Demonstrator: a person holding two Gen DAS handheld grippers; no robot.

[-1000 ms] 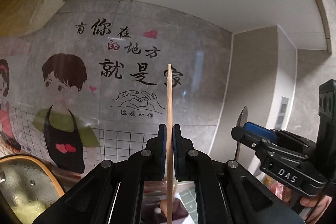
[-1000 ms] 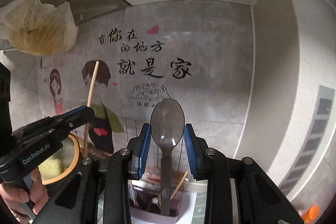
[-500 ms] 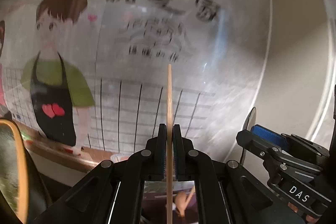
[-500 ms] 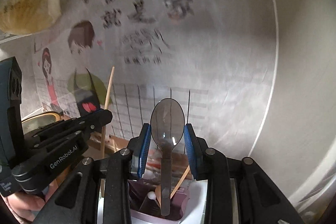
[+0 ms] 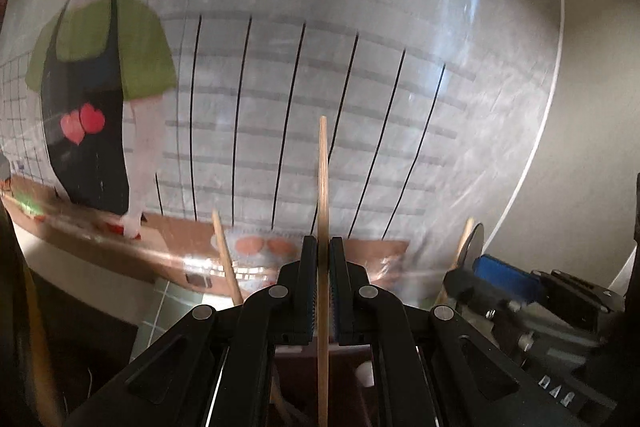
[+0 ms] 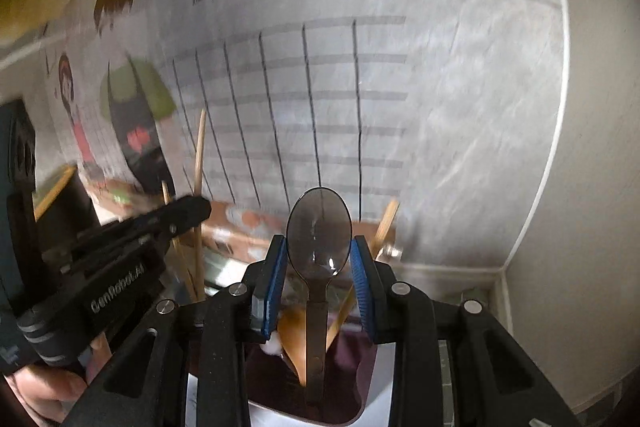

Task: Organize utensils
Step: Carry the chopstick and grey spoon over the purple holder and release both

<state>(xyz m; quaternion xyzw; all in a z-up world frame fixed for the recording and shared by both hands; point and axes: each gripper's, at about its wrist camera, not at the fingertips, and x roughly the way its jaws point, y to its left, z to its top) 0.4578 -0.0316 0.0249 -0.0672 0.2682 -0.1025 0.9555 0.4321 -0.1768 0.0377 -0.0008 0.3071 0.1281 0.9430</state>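
The chopstick [image 5: 322, 187] in my left gripper [image 5: 322, 255] is a thin, pale wooden stick, standing upright and running straight up between my two black pads, which are pinched tight on it with no gap to either side. Its lower end drops out of sight below the jaws, over a dark maroon holder [image 6: 352, 379] with a pale rim. In my right gripper [image 6: 319, 259] I hold a spoon [image 6: 319, 235], smoky grey and glossy, bowl up and facing me, its narrow handle running down into the holder; the blue pads [image 6: 276, 267] stand partly apart and close against the bowl's two edges. More wooden chopsticks [image 6: 384, 227] lean out of the holder at angles, one to the left and one to the right. Behind everything is a glossy wall sticker [image 5: 360, 87] with a cartoon figure in a green shirt and black apron, blurred.
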